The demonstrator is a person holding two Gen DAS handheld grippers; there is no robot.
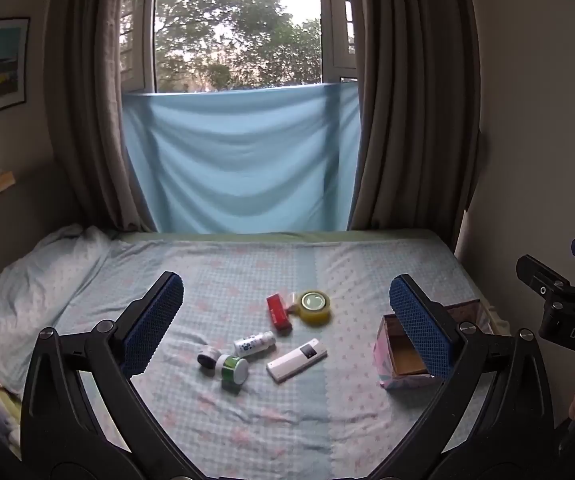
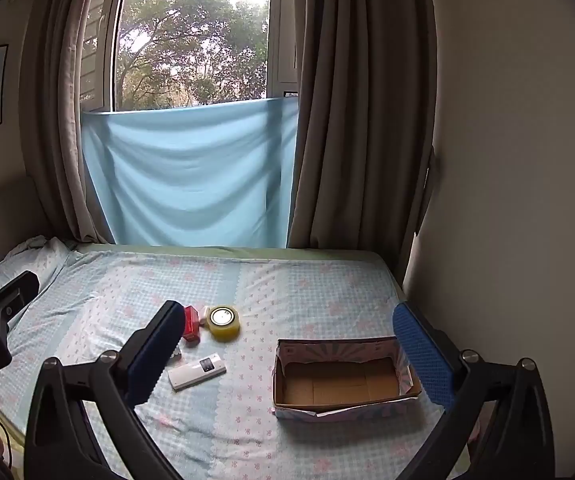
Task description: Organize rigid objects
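The bedsheet (image 2: 307, 292) is showing as soft matt printed cloth, creased. The box (image 2: 319, 410) is looking like paper-wrapped cardboard, raw brown inside. The tape roll (image 1: 314, 306) is gleaming glossy; the white remote (image 1: 296, 360) is appearing smooth plastic.

In the right wrist view, the left finger (image 2: 159, 352) covers the small bottles and part of the red box (image 2: 191, 322). In the left wrist view, a pad (image 1: 423, 328) hides the cardboard box's (image 1: 403, 360) far corner.
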